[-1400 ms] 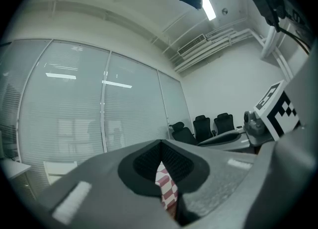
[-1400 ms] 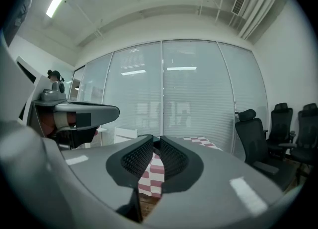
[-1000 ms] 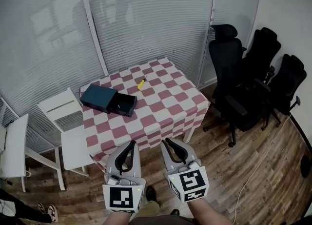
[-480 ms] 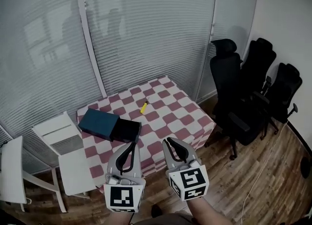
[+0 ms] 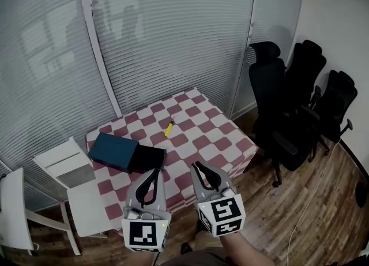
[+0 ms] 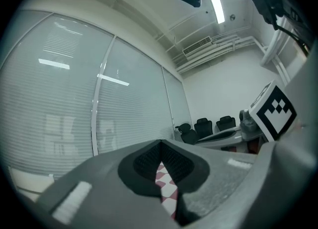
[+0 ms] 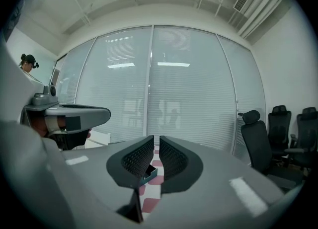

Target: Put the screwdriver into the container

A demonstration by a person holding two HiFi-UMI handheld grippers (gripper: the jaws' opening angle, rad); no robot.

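A yellow screwdriver [image 5: 169, 128] lies on the far half of the red-and-white checked table [image 5: 225, 138]. The container, a dark blue box [image 5: 124, 154] with its drawer pulled out, sits at the table's left; a bit of it [image 7: 148, 172] shows between the right jaws. Both grippers hang side by side in front of the table's near edge, well short of both objects. My left gripper [image 5: 154, 172] [image 6: 160, 146] has its tips touching and holds nothing. My right gripper [image 5: 197, 168] [image 7: 155, 141] shows a thin gap between its pads, with nothing in it.
A white chair [image 5: 69, 164] stands left of the table, and another white seat [image 5: 12, 207] farther left. Several black office chairs [image 5: 282, 103] crowd the right side. A glass wall with blinds [image 5: 167, 34] runs behind the table. The floor is wood.
Both grippers and the head camera have come closer to the table, whose near edge now lies just behind the fingertips. The screwdriver and box have not moved on the cloth.
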